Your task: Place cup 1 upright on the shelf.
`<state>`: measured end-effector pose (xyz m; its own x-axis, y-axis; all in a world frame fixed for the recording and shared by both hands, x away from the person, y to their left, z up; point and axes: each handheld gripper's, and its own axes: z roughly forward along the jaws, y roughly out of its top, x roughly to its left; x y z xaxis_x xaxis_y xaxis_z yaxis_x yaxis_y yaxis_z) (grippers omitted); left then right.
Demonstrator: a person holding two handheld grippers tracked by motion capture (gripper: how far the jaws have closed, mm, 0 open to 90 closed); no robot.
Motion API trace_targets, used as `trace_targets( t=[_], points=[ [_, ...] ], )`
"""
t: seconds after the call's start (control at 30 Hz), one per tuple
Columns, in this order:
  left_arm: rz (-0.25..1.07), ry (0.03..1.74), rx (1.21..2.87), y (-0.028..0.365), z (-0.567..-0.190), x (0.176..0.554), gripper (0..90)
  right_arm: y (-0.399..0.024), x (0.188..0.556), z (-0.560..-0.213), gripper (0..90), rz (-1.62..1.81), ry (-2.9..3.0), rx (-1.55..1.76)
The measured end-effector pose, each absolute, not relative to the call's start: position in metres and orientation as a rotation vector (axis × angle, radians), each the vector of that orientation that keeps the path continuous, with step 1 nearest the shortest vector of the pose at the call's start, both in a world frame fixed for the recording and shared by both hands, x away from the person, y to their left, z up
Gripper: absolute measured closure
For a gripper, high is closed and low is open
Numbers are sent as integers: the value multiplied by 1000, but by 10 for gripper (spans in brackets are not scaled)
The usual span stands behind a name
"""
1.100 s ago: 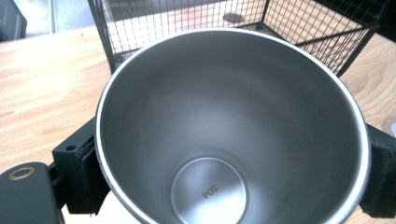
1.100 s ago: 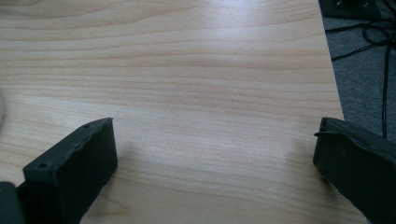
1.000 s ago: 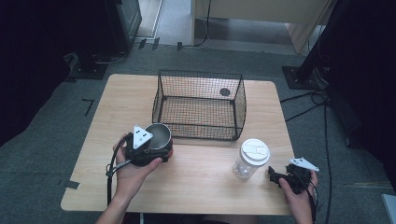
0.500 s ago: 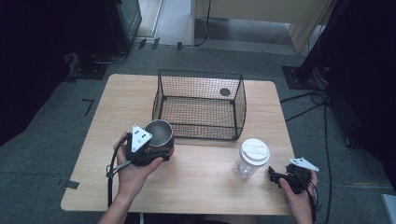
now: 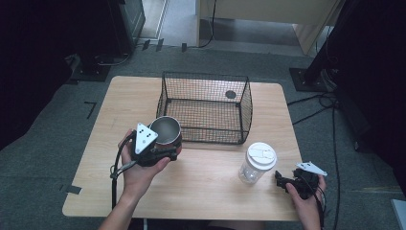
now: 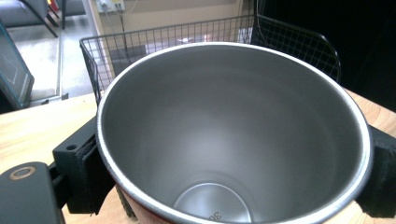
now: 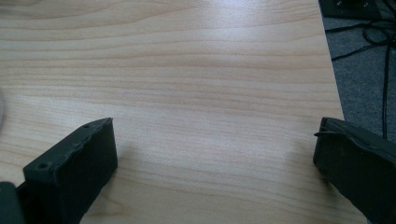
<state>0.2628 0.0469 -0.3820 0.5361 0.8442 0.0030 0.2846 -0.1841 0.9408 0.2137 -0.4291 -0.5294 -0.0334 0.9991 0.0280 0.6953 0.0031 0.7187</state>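
The left tool [image 5: 160,151] grips a steel cup [image 5: 165,130] just beside the wire basket [image 5: 206,108] on the table [image 5: 210,175].

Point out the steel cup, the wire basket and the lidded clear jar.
steel cup [image 6: 224,140], left gripper view, on its inner wall.
wire basket [image 5: 205,128], high view, on its front mesh wall.
clear jar [image 5: 261,154], high view, on its white lid.

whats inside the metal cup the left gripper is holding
Nothing: in the left gripper view the metal cup shows bare steel walls down to its round bottom. The nearest slice of the bottom is cut off by the rim.
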Motion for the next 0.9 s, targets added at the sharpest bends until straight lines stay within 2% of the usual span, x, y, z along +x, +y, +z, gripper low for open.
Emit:
trace_targets(
  t=[0.9],
  points=[
    [665, 906, 1679, 32, -356, 285, 78, -429, 212, -529, 0, 783, 1786, 1738]
  ],
)
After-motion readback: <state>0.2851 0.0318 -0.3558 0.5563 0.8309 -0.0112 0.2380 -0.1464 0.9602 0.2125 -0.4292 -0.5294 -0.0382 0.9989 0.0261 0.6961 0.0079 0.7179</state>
